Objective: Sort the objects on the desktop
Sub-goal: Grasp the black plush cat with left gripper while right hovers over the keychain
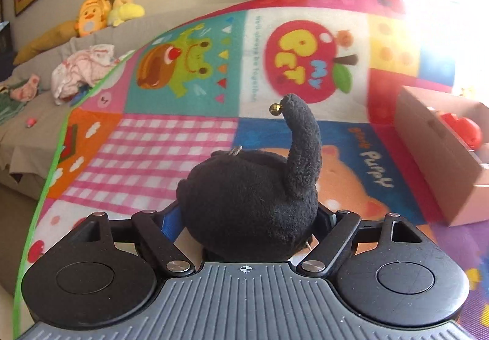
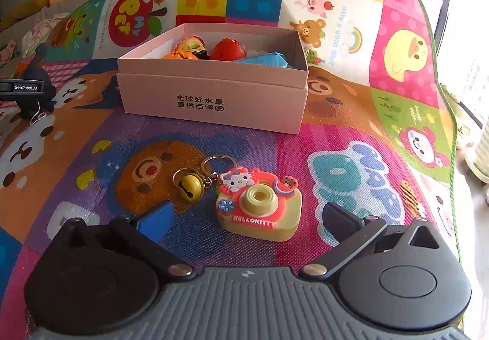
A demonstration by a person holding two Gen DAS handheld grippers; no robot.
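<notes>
Left gripper (image 1: 249,219): jaws clamped on a black plush toy (image 1: 253,196) with a curved, upright tail; the soft body fills the gap and bulges over the fingers. A small gold bell (image 1: 275,108) sits at the tail tip, and a metal ring (image 1: 236,150) shows on top of the body. The toy is held above the colourful cartoon-print play mat (image 1: 171,144). To the right, near the frame edge, a pink cardboard box (image 1: 428,150) sits on the mat, with something red inside.

Right gripper (image 2: 247,221): jaws wide apart, nothing pressed between them. A yellow-and-coral rubber toy camera keychain (image 2: 259,208) with Hello Kitty trim lies flat on the mat just ahead, closer to the black right finger (image 2: 342,221) than to the blue-padded left finger (image 2: 157,219), touching neither. A yellow round bell (image 2: 191,185) and a metal key ring (image 2: 218,164) are attached at the camera's upper left.

Beyond the keychain, the pink box in the right view holds an orange pumpkin-like toy (image 2: 180,55), a red round toy (image 2: 227,49), a blue piece (image 2: 266,59) and a yellowish figure I can't identify. Black Chinese print on the box front.

Far left in the right view: the other gripper with the black plush. Far back: plush toys on a grey sofa (image 1: 101,10).
</notes>
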